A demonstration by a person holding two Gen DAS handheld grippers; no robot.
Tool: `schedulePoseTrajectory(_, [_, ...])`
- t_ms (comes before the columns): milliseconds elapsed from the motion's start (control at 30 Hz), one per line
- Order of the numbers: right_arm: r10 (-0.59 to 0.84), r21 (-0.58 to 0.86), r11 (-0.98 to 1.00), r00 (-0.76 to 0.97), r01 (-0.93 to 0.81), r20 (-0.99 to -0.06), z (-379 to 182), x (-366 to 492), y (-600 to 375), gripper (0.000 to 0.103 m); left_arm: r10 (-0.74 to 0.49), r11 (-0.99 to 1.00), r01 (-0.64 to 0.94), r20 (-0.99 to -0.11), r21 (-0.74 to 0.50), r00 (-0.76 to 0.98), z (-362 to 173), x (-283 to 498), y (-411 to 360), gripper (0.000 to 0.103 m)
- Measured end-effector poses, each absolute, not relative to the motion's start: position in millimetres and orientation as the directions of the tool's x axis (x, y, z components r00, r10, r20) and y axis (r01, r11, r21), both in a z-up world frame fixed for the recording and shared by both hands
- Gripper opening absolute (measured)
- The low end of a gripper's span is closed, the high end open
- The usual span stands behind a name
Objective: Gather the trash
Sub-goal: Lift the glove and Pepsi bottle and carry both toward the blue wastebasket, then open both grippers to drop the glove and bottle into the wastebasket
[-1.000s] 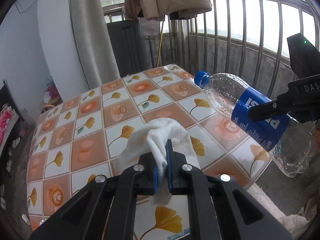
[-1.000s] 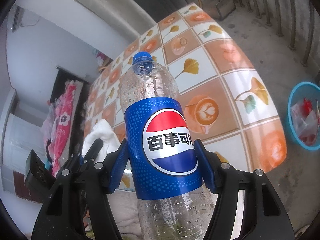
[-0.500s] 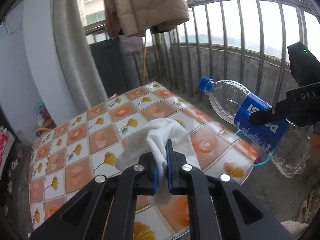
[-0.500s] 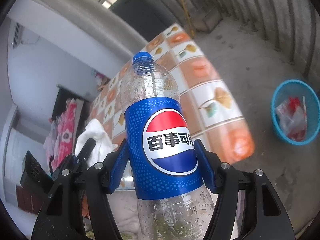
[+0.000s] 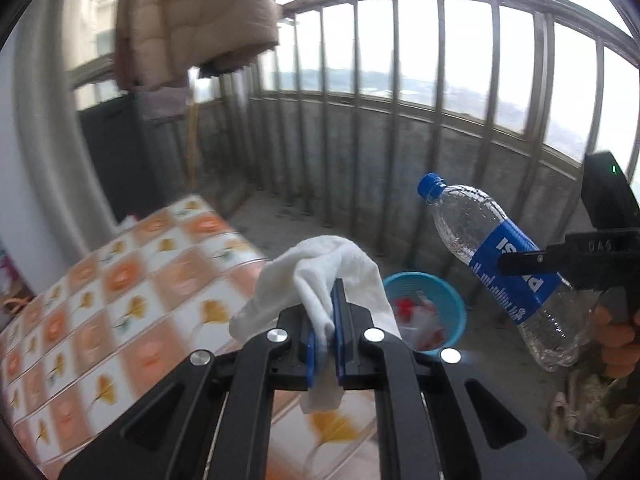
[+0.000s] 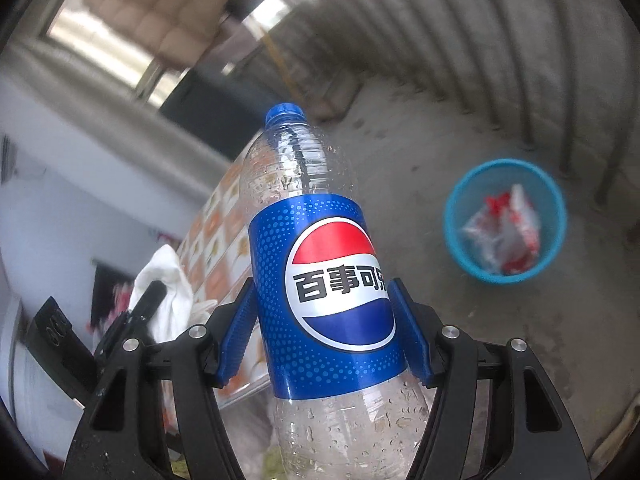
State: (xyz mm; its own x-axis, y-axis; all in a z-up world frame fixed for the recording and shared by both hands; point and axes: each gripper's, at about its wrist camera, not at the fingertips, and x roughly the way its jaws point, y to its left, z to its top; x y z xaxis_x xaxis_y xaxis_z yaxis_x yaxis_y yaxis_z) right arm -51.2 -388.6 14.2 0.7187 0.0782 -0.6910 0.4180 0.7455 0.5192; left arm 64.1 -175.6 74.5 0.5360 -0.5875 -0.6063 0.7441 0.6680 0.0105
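My left gripper (image 5: 325,328) is shut on a crumpled white tissue (image 5: 320,272), held in the air over the table's far edge. My right gripper (image 6: 328,332) is shut on an empty clear cola bottle (image 6: 320,288) with a blue label and blue cap, gripped at the label. From the left wrist view the bottle (image 5: 492,256) hangs tilted at the right, above the floor. A blue waste basket (image 6: 506,220) with red and white wrappers inside stands on the concrete floor, ahead and to the right of the bottle; in the left wrist view the basket (image 5: 452,308) sits just beyond the tissue.
A table (image 5: 120,292) with an orange and yellow tiled pattern fills the lower left. A metal balcony railing (image 5: 400,100) runs along the far side. A beige padded jacket (image 5: 192,20) hangs above. A hand (image 5: 616,340) grips the right handle.
Both grippers have swung right, away from the tabletop and toward the balcony floor. The blue basket has come into the left wrist view and grown nearer in the right wrist view. Both grips are unchanged.
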Motion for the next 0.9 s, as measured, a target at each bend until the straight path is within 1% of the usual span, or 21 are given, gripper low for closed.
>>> schedulePoseTrajectory(133, [0.015, 0.536, 0.690, 0.731, 0.487, -0.683, 7, -73, -423, 0.061, -0.626, 0.599, 0.799, -0.655, -0.057, 0.423, 65, 72, -228, 0.007])
schedulePoseTrajectory(233, [-0.020, 0.549, 0.646, 0.731, 0.531, -0.682, -4, -88, -441, 0.061, -0.631, 0.559, 0.820, -0.704, -0.123, 0.325, 51, 83, -268, 0.007])
schedulePoseTrajectory(433, [-0.034, 0.585, 0.564, 0.724, 0.583, -0.689, -26, -103, -469, 0.061, -0.574, 0.556, 0.789, -0.807, -0.262, 0.137, 2, 116, -343, 0.007])
schedulePoseTrajectory(533, [-0.019, 0.603, 0.528, 0.719, 0.598, -0.695, -41, -104, -482, 0.061, -0.530, 0.570, 0.776, -0.842, -0.270, 0.097, -22, 128, -377, 0.007])
schedulePoseTrajectory(667, [-0.010, 0.614, 0.499, 0.713, 0.611, -0.701, -48, -106, -494, 0.061, -0.493, 0.585, 0.762, -0.868, -0.276, 0.065, -45, 143, -420, 0.007])
schedulePoseTrajectory(733, [-0.009, 0.617, 0.485, 0.709, 0.620, -0.705, -52, -106, -500, 0.061, -0.467, 0.590, 0.766, -0.881, -0.254, 0.068, -56, 147, -441, 0.007])
schedulePoseTrajectory(767, [-0.010, 0.617, 0.482, 0.707, 0.623, -0.707, -52, -107, -502, 0.061, -0.463, 0.587, 0.769, -0.885, -0.255, 0.060, -63, 149, -452, 0.010])
schedulePoseTrajectory(833, [-0.014, 0.614, 0.470, 0.701, 0.633, -0.713, -54, -108, -506, 0.061, -0.447, 0.591, 0.761, -0.894, -0.268, 0.033, -75, 154, -467, 0.029])
schedulePoseTrajectory(867, [-0.014, 0.614, 0.467, 0.699, 0.637, -0.715, -56, -109, -507, 0.061, -0.437, 0.603, 0.750, -0.899, -0.274, 0.022, -83, 156, -474, 0.048])
schedulePoseTrajectory(900, [-0.015, 0.612, 0.463, 0.696, 0.641, -0.718, -58, -110, -508, 0.061, -0.439, 0.613, 0.739, -0.898, -0.279, 0.025, -87, 158, -478, 0.056])
